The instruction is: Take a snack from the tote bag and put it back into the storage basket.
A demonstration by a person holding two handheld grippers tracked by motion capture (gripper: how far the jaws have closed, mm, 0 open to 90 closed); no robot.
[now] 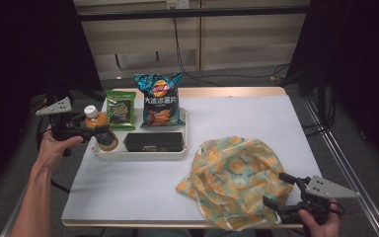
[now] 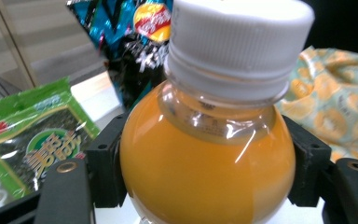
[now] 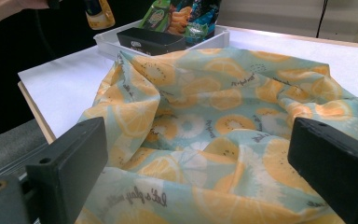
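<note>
My left gripper [image 1: 90, 129] clamps the juice bottle [image 1: 101, 129] at the tray's [image 1: 143, 154] left end, beside the seaweed pack [image 1: 120, 109]; my right gripper [image 1: 279, 190] hangs with jaws wide at the bag's [image 1: 232, 173] near edge, right of the tray.

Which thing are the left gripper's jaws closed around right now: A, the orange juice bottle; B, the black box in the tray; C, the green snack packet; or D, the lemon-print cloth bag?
A: in the left gripper view the orange juice bottle sits pressed between the two black jaws of the left gripper, and the high view shows that gripper at the bottle by the tray.
</note>
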